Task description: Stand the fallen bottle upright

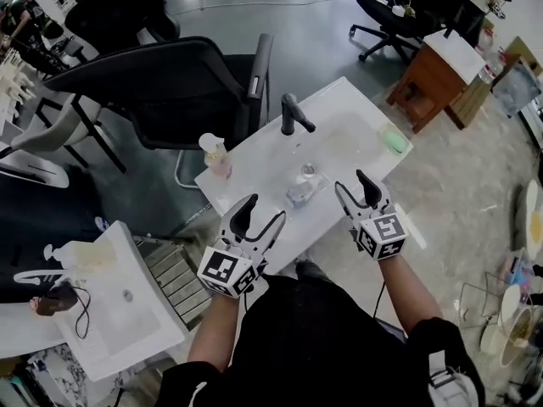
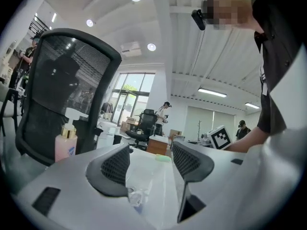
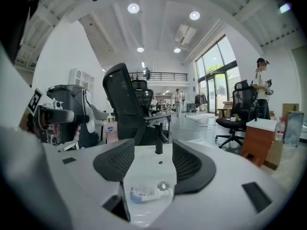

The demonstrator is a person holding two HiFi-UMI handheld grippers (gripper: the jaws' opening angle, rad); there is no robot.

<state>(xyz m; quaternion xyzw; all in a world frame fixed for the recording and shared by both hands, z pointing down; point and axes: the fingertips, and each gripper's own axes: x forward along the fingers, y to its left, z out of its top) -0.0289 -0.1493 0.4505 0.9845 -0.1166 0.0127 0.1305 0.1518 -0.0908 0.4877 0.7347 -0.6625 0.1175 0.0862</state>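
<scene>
A small clear bottle (image 1: 302, 194) with a white label lies on its side in the white sink basin (image 1: 356, 113), next to the drain. It shows low between the jaws in the right gripper view (image 3: 145, 192) and as a faint clear shape in the left gripper view (image 2: 136, 196). My left gripper (image 1: 264, 214) hangs open at the basin's near edge, left of the bottle. To the bottle's right, my right gripper (image 1: 352, 185) is open too. Neither gripper touches the bottle; both pairs of jaws (image 2: 151, 163) (image 3: 147, 160) have nothing between them.
A black faucet (image 1: 291, 114) stands at the basin's far edge. A pink pump bottle (image 1: 216, 156) sits on the left corner, a green soap bar (image 1: 394, 139) on the right. A black mesh chair (image 1: 170, 83) stands behind; a second sink (image 1: 119, 312) lies lower left.
</scene>
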